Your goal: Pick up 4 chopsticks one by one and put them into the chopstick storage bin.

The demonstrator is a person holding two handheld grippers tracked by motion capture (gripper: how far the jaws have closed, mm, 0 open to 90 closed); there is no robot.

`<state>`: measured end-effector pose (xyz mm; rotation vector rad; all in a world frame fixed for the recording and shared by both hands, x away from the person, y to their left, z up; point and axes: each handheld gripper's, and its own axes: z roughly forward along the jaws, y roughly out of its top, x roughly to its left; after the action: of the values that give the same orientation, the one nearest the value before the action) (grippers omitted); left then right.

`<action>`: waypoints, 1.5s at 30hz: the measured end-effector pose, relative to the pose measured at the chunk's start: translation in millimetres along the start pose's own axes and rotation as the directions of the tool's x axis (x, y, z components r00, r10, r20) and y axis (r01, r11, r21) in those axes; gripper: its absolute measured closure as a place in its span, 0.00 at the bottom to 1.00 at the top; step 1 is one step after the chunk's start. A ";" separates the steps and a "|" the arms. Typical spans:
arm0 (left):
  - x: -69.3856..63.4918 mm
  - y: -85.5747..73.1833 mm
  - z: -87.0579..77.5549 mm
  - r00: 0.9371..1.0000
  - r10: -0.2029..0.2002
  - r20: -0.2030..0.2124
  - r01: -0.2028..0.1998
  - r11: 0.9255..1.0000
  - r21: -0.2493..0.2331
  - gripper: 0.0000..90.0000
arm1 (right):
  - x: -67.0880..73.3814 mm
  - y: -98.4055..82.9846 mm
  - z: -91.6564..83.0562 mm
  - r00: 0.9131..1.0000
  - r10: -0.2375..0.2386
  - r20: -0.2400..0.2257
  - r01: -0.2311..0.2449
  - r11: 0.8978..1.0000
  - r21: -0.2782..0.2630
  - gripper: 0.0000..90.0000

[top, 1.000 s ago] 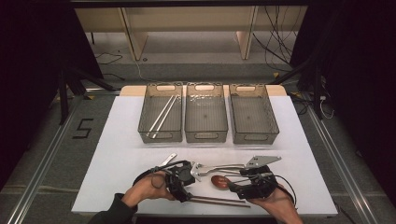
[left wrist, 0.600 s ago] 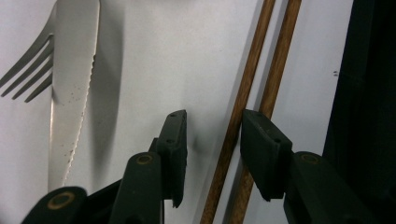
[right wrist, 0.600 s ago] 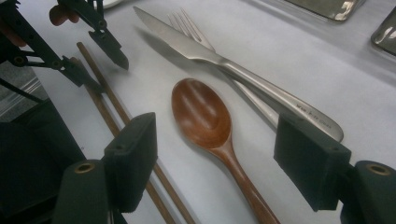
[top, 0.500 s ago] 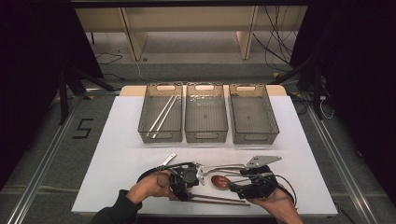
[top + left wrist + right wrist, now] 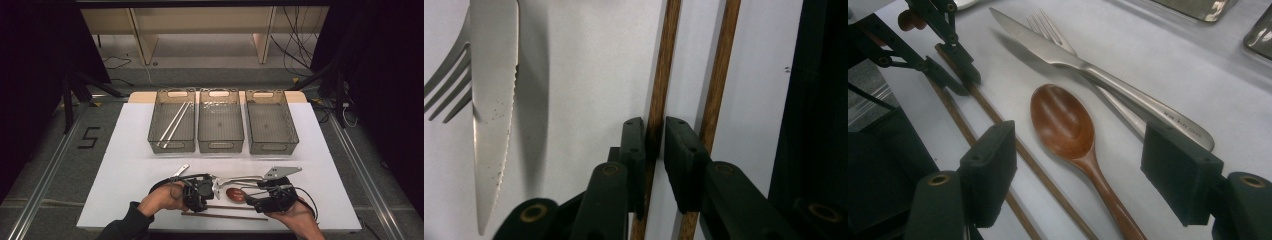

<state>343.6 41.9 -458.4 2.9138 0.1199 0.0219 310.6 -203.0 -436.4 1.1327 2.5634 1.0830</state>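
Left claw (image 5: 654, 145) just closing, pinching thin brown wooden chopstick (image 5: 663, 75) | right claw (image 5: 1078, 175) wide over reddish wooden spoon (image 5: 1063, 122) | step: grasp | next, likely: lift it level

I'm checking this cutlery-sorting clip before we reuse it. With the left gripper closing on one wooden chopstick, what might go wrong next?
1. The left gripper has just been closing on one chopstick; its twin lies right beside the outer jaw and may be dragged or knocked askew.
2. The grip sits near one end, so the long stick could tilt or slip when lifted.
3. The right gripper hangs open over the wooden spoon, close by; the two hands may bump.
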 end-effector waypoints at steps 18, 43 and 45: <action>-3.5 0.7 -2.0 0.997 0.080 -0.014 -0.080 0.997 0.003 0.93 | -0.3 0.5 -1.8 1.000 0.010 -0.005 -0.010 1.000 -0.002 0.35; 12.2 -27.6 -54.8 0.994 -0.062 -0.087 0.055 0.995 -0.084 0.93 | -7.6 -1.1 -22.7 0.997 0.037 0.074 -0.022 0.981 -0.193 0.34; 15.6 -31.1 -59.9 0.991 -0.097 -0.095 0.087 0.991 -0.105 0.93 | -8.3 -2.0 -24.2 0.996 0.040 0.078 -0.023 0.978 -0.208 0.34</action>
<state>355.2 86.7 -406.9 2.8029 0.2616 0.1542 305.9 -223.2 -421.4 1.1427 2.3151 1.2499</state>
